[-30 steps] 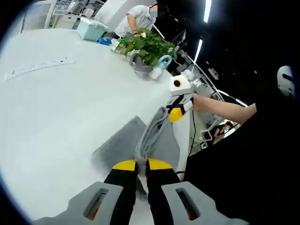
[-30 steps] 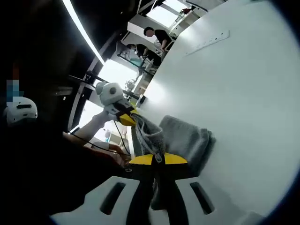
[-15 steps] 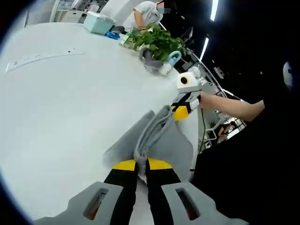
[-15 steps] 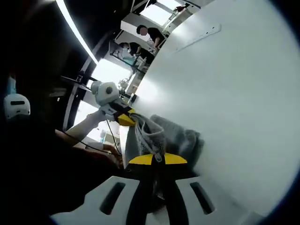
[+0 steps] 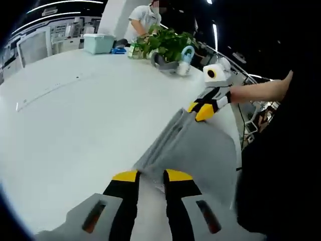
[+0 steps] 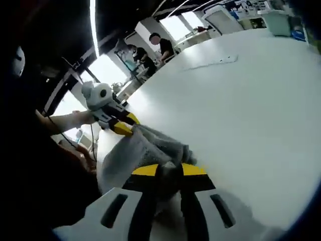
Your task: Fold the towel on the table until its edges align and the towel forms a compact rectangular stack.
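Grey towel (image 5: 193,145) spread across center and lower right of left gripper view, lying on white table (image 5: 75,115) nr its edge. Left gripper (image 5: 151,176) at bottom center w/ yellow-tipped jaws parted, a clear gap between them, at towel's near corner; nothing visibly pinched. Right gripper (image 5: 203,109) at upper right of same view, held by a hand (image 5: 261,90), yellow tips closed on towel's far corner. In right gripper view: towel (image 6: 143,150) bunched at lower center-left, right gripper (image 6: 169,170) at bottom w/ jaws clamped on a fold of cloth. Left gripper (image 6: 120,125) at left of that view, at towel's other end; whether gripping, can't tell from there. Background, top of left gripper view: potted plant (image 5: 168,45) and pale blue box (image 5: 99,42) on far part of table; person in light shirt (image 5: 143,17) behind them.
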The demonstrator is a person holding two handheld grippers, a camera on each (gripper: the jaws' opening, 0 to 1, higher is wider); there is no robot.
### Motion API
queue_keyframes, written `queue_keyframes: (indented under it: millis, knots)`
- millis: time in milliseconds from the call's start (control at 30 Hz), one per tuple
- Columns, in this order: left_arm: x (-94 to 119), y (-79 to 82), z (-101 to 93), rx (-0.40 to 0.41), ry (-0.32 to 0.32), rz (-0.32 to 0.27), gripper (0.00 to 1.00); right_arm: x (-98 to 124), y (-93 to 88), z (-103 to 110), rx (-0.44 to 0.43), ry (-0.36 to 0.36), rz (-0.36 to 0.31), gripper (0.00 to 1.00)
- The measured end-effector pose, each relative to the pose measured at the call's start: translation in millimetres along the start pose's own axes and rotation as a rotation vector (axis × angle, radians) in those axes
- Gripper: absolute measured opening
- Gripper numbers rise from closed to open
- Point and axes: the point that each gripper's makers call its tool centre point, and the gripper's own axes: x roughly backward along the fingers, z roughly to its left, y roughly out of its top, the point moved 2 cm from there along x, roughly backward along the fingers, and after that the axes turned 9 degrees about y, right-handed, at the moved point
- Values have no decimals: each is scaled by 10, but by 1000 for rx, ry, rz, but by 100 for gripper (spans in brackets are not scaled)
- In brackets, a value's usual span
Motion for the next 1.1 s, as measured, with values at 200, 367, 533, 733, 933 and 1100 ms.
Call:
queue_keyframes:
  millis: [200, 367, 533, 733, 933, 1100]
  knots:
    - [-7, -17, 112, 3, 104, -45, 38, 18, -19, -98, 73, -111, 7, 34]
    - [-16, -32, 157, -41, 168, -55, 45, 1, -31, -147, 129, -172, 28, 38]
    - [-26, -41, 203, -35, 189, -48, 48, 31, -19, -209, 150, -217, 34, 44]
    - [-41, -44, 223, -57, 209, -53, 51, 55, -12, -267, 173, -261, 38, 53]
    - [-21, -37, 218, -49, 215, -69, 51, 62, -10, -252, 153, -250, 21, 52]
    - [57, 28, 135, -99, 212, -123, 47, 86, 63, -142, 181, -233, -32, 54]
